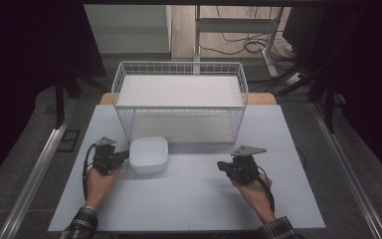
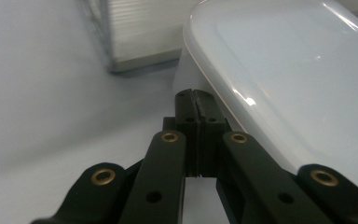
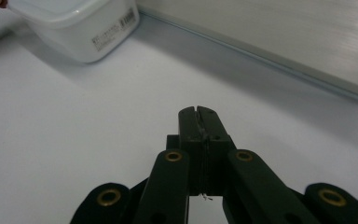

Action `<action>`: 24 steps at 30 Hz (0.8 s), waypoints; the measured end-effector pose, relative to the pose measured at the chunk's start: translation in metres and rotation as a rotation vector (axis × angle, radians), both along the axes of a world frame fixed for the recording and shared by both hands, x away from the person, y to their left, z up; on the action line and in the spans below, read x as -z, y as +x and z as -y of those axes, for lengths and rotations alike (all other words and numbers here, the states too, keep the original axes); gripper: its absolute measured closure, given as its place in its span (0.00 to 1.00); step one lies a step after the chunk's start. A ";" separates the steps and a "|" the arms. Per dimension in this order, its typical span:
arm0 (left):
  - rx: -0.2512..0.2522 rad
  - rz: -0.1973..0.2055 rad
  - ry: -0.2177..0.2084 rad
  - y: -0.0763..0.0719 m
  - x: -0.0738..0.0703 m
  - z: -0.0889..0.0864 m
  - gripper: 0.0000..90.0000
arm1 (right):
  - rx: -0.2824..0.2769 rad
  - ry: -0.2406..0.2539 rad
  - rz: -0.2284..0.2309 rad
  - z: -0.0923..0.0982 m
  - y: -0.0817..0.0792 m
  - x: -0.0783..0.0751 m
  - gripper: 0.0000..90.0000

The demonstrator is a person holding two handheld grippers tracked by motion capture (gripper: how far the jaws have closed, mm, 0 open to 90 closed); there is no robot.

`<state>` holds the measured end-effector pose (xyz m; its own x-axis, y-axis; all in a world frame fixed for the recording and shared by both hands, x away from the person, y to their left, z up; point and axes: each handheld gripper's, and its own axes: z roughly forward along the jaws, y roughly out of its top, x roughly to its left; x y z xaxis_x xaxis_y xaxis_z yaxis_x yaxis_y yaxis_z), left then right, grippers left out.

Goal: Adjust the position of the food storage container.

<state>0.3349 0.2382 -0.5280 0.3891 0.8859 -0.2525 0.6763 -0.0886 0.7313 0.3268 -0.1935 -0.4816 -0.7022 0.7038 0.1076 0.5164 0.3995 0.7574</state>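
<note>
Gripper jaws on both hands are pressed together with nothing between them. From the high view, the left gripper [image 1: 124, 155] sits at the left of the pale surface [image 1: 189, 199], its tips just beside the left edge of a white lidded container [image 1: 149, 154]; whether they touch it cannot be told from here. The right gripper [image 1: 221, 165] rests well apart from the container, toward the right, pointing left across the bare surface. Behind the container stands a white wire basket [image 1: 179, 69] with a flat white board lying across its top and another along its bottom; the container lies just in front of the basket's lower left corner.

From the left gripper view, the left gripper [image 2: 197, 95] shows closed tips close under the rim of the container [image 2: 284, 74], at its side wall. The lid is on, so the contents are hidden. The basket's lower board [image 2: 140, 42] lies beyond.

From the right gripper view, the right gripper [image 3: 198, 112] is closed over empty surface [image 3: 74, 130]. The container [image 3: 84, 28] stands far off at upper left, a printed label on its side, with the basket's board [image 3: 284, 42] running along the back.
</note>
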 end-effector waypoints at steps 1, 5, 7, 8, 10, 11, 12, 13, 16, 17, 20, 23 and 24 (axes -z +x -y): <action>0.011 -0.002 -0.004 0.001 0.000 0.003 1.00 | -0.011 -0.010 0.007 -0.005 0.003 0.001 0.99; 0.045 -0.007 -0.014 0.005 0.000 0.016 1.00 | -0.028 -0.030 0.003 -0.021 0.013 0.005 0.99; 0.059 -0.008 -0.016 0.006 0.000 0.023 1.00 | -0.026 -0.032 0.002 -0.027 0.018 0.008 0.99; 0.069 -0.008 -0.018 0.007 0.000 0.026 1.00 | -0.025 -0.031 -0.002 -0.029 0.020 0.008 0.99; 0.091 -0.012 -0.026 0.008 0.000 0.035 1.00 | -0.024 -0.029 -0.003 -0.035 0.026 0.010 0.99; 0.105 -0.015 -0.028 0.009 0.001 0.039 1.00 | -0.024 -0.027 -0.006 -0.038 0.029 0.011 0.99; 0.119 -0.016 -0.030 0.009 0.001 0.043 1.00 | -0.022 -0.024 -0.007 -0.041 0.032 0.012 0.99; 0.125 -0.012 -0.021 0.011 0.001 0.049 1.00 | -0.021 -0.020 -0.008 -0.044 0.035 0.014 0.99; 0.092 0.006 -0.014 0.019 -0.001 0.052 1.00 | -0.016 -0.009 -0.021 -0.053 0.045 0.018 0.99; 0.079 0.007 -0.030 0.023 -0.001 0.052 1.00 | -0.013 -0.007 -0.026 -0.056 0.048 0.019 0.99; 0.063 0.007 -0.063 0.032 0.001 0.053 1.00 | -0.009 0.025 -0.041 -0.067 0.059 0.022 0.99; 0.075 -0.004 -0.078 0.032 0.003 0.057 1.00 | -0.017 0.022 -0.042 -0.081 0.066 0.024 0.99; 0.074 -0.002 -0.067 0.031 0.003 0.059 1.00 | -0.014 0.009 -0.036 -0.085 0.068 0.025 0.99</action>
<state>0.3656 0.1792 -0.5306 0.4519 0.8362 -0.3107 0.6712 -0.0893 0.7359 0.3944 -0.1083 -0.5062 -0.7072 0.6932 0.1390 0.5381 0.4002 0.7418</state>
